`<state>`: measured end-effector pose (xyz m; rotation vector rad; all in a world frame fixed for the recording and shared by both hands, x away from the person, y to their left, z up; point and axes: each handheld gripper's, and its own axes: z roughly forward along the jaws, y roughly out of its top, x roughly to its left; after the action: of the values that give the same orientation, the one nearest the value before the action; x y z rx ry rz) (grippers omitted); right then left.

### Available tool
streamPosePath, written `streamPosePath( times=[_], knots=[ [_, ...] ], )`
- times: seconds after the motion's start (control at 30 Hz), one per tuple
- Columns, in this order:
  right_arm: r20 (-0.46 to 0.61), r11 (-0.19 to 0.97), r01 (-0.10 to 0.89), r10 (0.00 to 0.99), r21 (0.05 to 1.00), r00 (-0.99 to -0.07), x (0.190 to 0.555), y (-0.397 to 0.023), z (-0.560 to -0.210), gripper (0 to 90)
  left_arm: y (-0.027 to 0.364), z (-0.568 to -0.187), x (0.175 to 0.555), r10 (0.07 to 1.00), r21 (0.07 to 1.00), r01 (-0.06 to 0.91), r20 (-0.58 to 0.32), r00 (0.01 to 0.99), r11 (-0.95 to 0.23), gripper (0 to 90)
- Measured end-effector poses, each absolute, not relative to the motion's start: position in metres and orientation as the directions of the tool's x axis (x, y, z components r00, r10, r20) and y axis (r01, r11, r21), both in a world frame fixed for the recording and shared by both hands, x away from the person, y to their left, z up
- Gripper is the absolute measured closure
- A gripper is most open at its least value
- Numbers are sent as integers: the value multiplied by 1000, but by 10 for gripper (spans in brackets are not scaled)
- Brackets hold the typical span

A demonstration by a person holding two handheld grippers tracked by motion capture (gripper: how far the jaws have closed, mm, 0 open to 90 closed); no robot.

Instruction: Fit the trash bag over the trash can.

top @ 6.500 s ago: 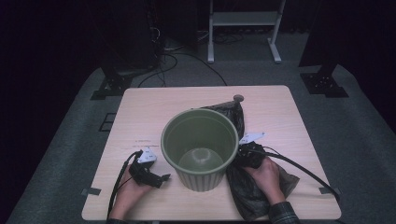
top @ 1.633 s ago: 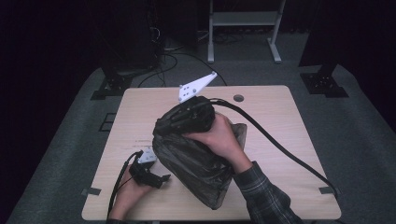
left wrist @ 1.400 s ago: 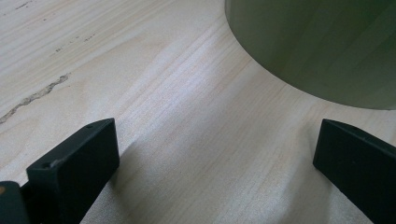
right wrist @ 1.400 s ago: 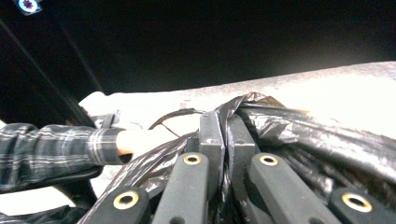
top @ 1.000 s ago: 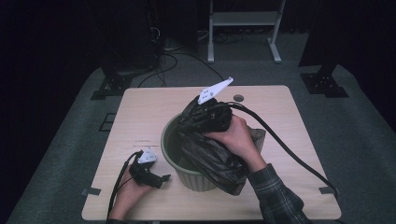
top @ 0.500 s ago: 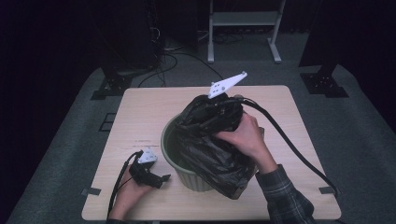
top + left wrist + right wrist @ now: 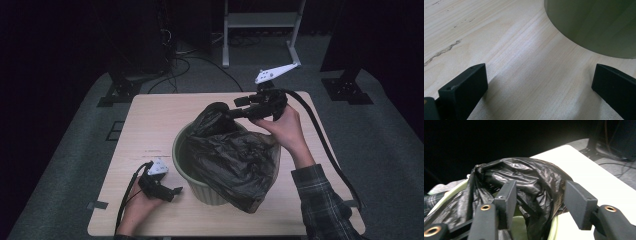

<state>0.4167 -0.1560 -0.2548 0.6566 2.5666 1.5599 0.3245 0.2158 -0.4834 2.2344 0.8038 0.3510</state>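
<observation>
Over the far rim, your right tongs have just been opening, jaws apart around the crumpled glossy black plastic bag draped across the round green bin; left tongs rest open beside it.

No writing, label, brand or number can be read anywhere (the table bears only faint dark smudges, too small to make out as letters).

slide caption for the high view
Black bag draped over the green bin, right hand-held gripper open at its far edge.
</observation>
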Motion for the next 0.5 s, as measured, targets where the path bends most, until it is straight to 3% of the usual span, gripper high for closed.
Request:
streamPosePath(
  times=[0.1,0.3,0.43,0.5],
  knots=[
    [170,405,331,384,852,-908,426,-152,-262,461,216,-483,324,640,713,443,11,768,-543,0],
    [176,418,340,383,842,-907,438,-143,-276,624,216,-483,324,640,714,443,10,768,-543,0],
    [179,431,334,362,838,-915,440,-138,-283,815,216,-483,324,640,714,443,10,768,-543,0],
    [171,443,323,348,836,-922,437,-136,-285,860,216,-483,324,640,714,443,10,768,-543,0]
  ],
)
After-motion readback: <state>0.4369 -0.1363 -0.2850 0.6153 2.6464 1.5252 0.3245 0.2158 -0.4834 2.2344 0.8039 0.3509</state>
